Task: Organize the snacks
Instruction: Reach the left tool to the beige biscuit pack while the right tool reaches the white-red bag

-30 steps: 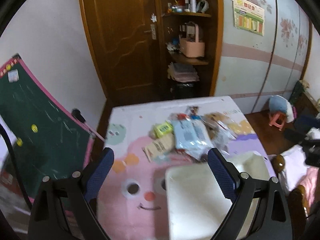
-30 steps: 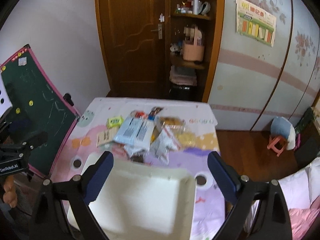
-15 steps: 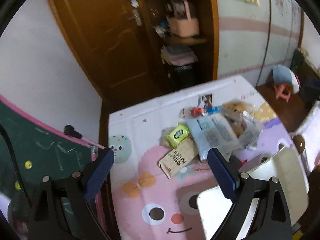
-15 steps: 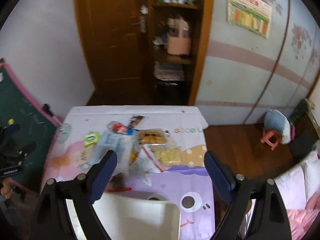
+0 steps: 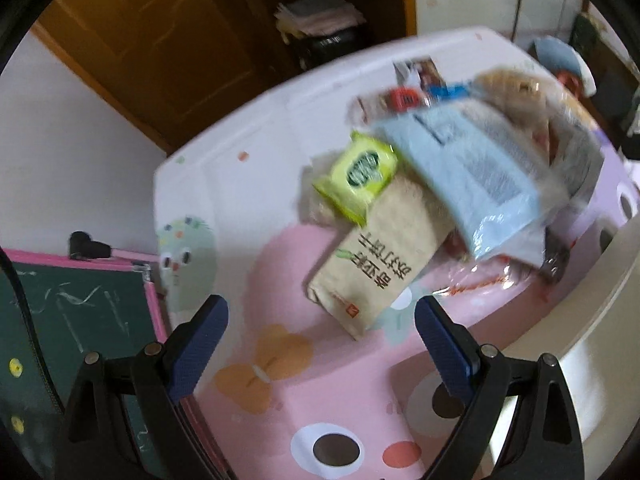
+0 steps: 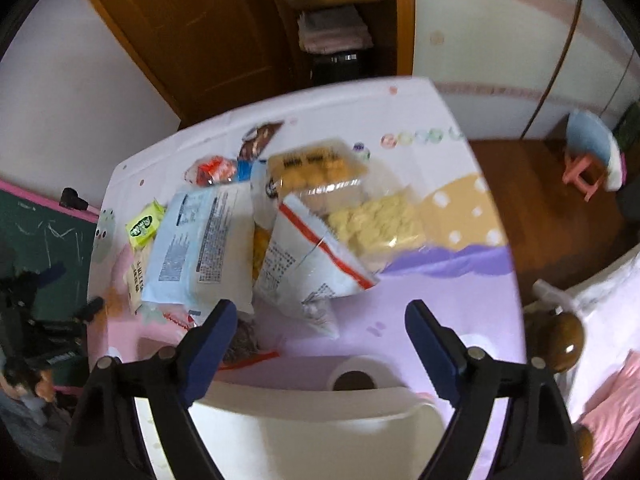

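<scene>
A heap of snack packets lies on the cartoon-print tablecloth. In the left wrist view a brown paper packet sits just beyond my left gripper, which is open and empty above the cloth. A green packet and a light blue bag overlap it. In the right wrist view my right gripper hangs over a white bag with a red stripe; its jaws are closing with nothing between them. A clear bag of yellow biscuits lies behind. A white tray sits nearest.
A green chalkboard with a pink frame leans at the table's left side. A wooden door and shelves stand behind the table. A brown bedpost knob and pink bedding lie to the right, a pink stool beyond.
Both grippers have dropped toward the table and tipped downward, so the snack heap looms larger. The tray has slid toward the lower edge of both views. The right jaws have narrowed slightly.
</scene>
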Available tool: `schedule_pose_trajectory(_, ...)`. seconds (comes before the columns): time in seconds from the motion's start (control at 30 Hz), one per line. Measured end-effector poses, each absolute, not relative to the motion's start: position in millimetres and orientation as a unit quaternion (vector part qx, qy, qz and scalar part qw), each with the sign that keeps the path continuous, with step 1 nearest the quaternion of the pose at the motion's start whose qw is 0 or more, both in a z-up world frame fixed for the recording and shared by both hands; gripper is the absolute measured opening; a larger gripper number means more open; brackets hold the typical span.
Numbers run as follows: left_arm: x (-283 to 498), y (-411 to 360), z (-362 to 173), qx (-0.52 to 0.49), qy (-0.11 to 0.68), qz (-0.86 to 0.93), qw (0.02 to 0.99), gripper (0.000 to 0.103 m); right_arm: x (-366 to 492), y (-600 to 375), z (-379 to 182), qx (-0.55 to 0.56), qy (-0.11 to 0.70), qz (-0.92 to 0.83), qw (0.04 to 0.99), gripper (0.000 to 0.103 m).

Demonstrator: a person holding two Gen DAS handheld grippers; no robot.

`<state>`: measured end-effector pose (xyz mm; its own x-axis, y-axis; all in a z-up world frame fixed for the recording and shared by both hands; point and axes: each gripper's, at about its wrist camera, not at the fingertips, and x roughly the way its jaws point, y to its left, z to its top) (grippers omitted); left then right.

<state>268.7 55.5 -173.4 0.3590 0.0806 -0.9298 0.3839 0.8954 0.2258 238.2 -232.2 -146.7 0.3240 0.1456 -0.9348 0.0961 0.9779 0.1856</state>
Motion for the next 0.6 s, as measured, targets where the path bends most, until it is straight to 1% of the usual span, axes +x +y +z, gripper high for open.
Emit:
schedule_pose_trajectory(0.23,279,50,-212,0.204,0.581,-0.108,0.780,0.094,254,-239,-180,0.160,0.604,0.001,0.781,0.087)
schedule_pose_trajectory(0.6,311,42,-234,0.169,0.599,-0.127,0.773,0.094,274,-234,-210,0.192,0.631,-0.004,0.752,0.087)
